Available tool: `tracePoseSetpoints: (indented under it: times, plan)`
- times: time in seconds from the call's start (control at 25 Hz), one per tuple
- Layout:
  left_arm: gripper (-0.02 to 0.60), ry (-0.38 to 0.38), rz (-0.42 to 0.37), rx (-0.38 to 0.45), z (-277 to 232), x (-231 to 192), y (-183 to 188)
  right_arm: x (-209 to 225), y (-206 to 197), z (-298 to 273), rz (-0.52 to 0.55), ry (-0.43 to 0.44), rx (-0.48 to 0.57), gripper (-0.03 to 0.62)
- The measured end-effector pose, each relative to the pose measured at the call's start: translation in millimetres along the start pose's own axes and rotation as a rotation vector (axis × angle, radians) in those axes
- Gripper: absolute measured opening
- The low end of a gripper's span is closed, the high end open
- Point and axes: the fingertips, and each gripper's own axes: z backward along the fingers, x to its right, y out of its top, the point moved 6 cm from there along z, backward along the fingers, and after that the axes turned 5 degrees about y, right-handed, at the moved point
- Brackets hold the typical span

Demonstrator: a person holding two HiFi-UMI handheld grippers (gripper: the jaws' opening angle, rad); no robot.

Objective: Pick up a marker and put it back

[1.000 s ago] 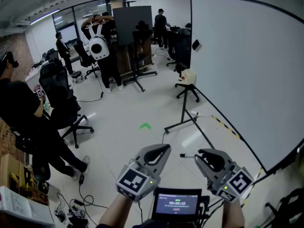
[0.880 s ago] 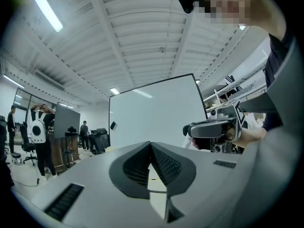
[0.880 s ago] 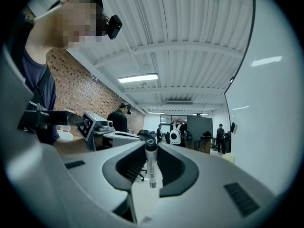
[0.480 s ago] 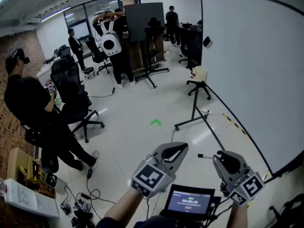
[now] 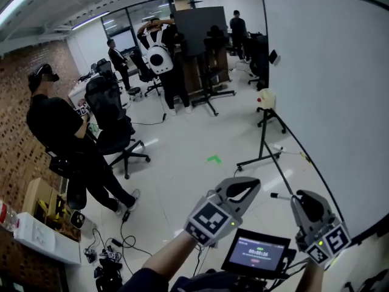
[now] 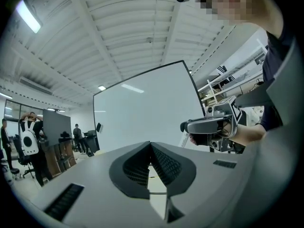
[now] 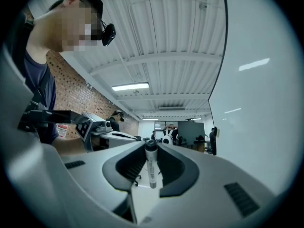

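Your right gripper (image 5: 302, 198) is clamped on the marker (image 7: 151, 167), long axis along the jaws, black end pointing forward past the tips. Your left gripper (image 6: 150, 147) is closed, empty.

Smooth matt grey plastic is seen on the shell of the left gripper (image 6: 150, 145); its pads (image 6: 166, 163) are black, finely gridded and look like rubber. The same matt grey plastic is seen on the right gripper (image 7: 151, 145). The barrel of the marker (image 7: 151, 170) is shown as smooth white plastic with a slight sheen, and the cap as dark plastic. A glossy, smooth white face is noted on the whiteboard (image 5: 328, 72), edged by a thin dark frame. The floor (image 5: 182, 157) is seen as pale, smooth and semi-gloss, with lights reflected. The brick wall (image 5: 15, 139) is rough and matt. The ceiling (image 6: 118, 32) is formed of ribbed white-painted sheet. The screen (image 5: 255, 254) is glossy.
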Motion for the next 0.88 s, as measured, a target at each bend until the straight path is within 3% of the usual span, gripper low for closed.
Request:
tracePoseSetpoints:
  times: [0.32, 0.48, 0.88]
  plan:
    - [-0.003, 0.087, -0.034, -0.001, -22.5, 11.1, 15.9, 35.0, 6.3, 1.6, 0.020, 0.101, 0.044, 0.086]
    - [-0.003, 0.093, -0.089, -0.007, -33.1, 16.9, 21.6, 43.7, 19.2, 5.7, 0.044, 0.126, 0.064, 0.086]
    - [-0.003, 0.122, -0.079, 0.064, -48.9, -0.4, 36.2, 61.1, 32.3, -9.7, 0.087, 0.163, 0.064, 0.086]
